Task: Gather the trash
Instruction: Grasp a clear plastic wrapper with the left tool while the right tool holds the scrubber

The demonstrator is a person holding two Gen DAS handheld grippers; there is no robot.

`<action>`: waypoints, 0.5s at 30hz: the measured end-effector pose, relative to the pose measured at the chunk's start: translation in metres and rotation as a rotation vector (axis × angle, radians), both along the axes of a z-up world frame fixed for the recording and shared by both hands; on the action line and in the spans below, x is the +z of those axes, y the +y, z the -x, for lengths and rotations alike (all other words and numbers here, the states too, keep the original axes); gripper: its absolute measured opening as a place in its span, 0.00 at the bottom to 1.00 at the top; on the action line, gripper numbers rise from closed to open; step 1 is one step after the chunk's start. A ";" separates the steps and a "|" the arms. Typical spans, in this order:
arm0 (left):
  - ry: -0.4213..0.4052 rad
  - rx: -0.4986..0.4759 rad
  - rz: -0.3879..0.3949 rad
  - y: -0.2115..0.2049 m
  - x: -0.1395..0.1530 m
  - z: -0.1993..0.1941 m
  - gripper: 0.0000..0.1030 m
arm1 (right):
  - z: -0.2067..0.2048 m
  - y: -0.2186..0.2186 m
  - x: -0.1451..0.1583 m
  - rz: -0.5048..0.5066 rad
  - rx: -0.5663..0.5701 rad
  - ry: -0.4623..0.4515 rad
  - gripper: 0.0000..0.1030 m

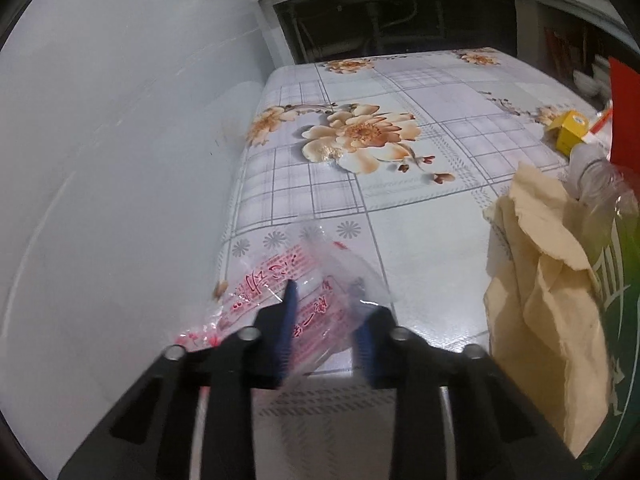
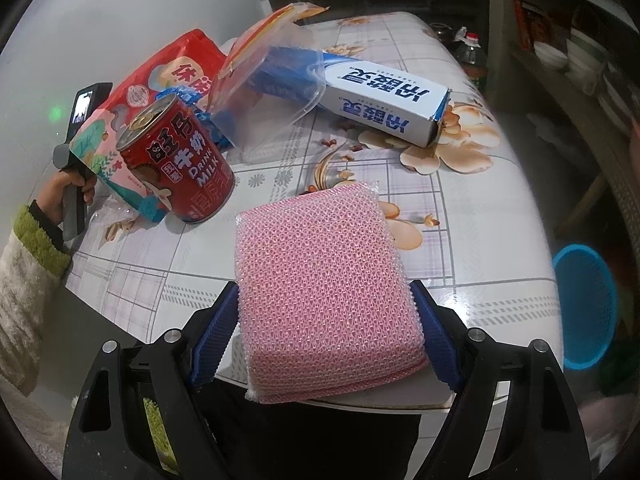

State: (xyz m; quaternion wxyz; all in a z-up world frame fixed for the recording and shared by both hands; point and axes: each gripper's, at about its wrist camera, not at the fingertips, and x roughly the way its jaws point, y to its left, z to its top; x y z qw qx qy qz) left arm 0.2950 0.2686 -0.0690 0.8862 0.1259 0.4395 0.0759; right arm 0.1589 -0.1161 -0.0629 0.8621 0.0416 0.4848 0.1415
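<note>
In the left wrist view a clear plastic wrapper with red print lies at the near left edge of the floral table. My left gripper is shut on it, and the film bunches up between the blue pads. In the right wrist view my right gripper is shut on a pink mesh scrub sponge, gripped by its two sides over the table's front edge. Beyond the sponge stand a red milk can, a red snack bag, a clear plastic tub and an open blue-and-white box.
A crumpled beige paper, a clear bottle, a yellow box and a green bag crowd the right side. A white wall runs along the left. A blue basket sits low beside the table, at its right.
</note>
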 end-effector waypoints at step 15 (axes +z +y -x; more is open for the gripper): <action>-0.290 0.117 -0.052 -0.013 0.118 0.069 0.11 | 0.004 -0.005 0.014 -0.054 -0.041 -0.047 0.72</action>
